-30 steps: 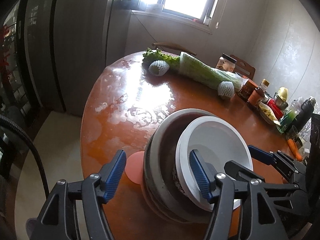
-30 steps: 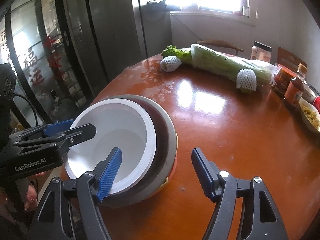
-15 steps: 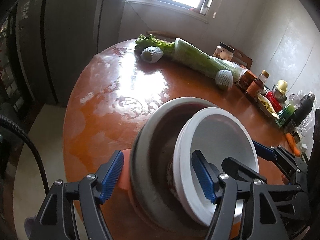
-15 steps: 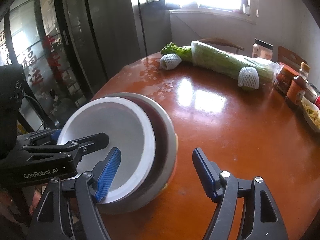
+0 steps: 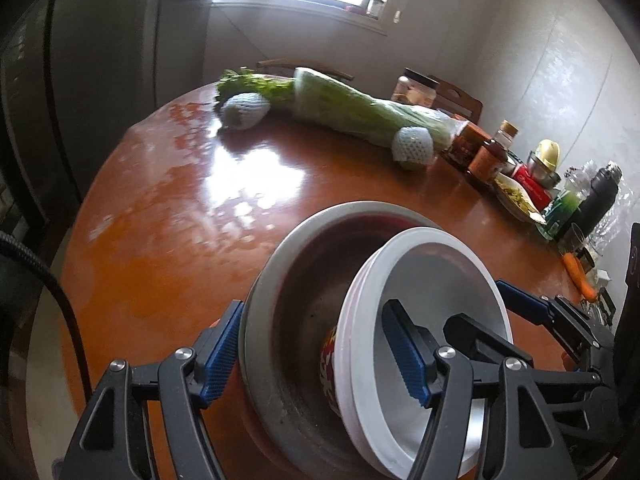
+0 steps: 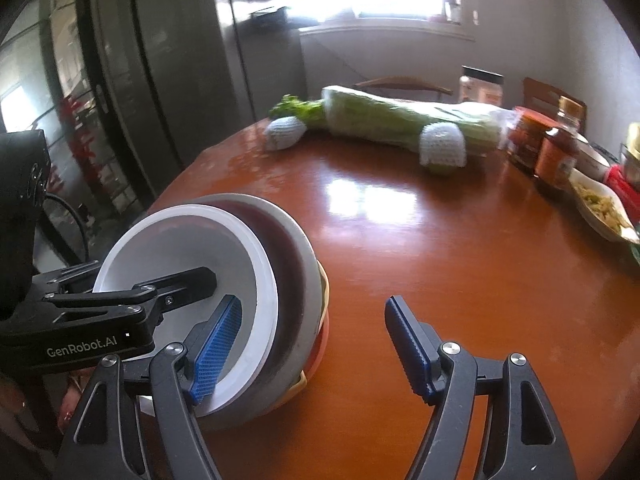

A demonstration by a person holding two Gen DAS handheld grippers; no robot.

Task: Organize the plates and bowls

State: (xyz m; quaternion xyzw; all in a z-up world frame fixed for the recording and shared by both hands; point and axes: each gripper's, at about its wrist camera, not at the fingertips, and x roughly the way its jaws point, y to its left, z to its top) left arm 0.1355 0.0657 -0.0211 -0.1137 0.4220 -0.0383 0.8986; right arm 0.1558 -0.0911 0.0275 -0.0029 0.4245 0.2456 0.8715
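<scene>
**White bowl tips steeper inside the grey dish**

White and round, the bowl (image 5: 432,320) leans on edge inside the larger grey dish (image 5: 296,312), lower centre of the left wrist view. A second ago both sat nearly flat; now the whole stack is tilted more sharply toward the camera, and the dish rim has come right up against the left blue pad.

Left gripper (image 5: 316,356): its jaws are spread, one pad outside the grey dish, the other inside the white bowl, so they straddle both near rims. Whether they actually pinch cannot be told.

Right gripper (image 6: 312,344), in its own view, has its jaws wide apart; the left pad overlaps the white bowl's rim at lower left, the other hangs over bare worktop (image 6: 460,248).

Orange and yellow edges of lower plates (image 6: 322,332) peek out beneath the dish.

Farther off, upper centre, lie bagged celery (image 6: 400,120) and two net-wrapped fruits (image 6: 442,146). Jars (image 6: 556,152) crowd the right edge.
</scene>
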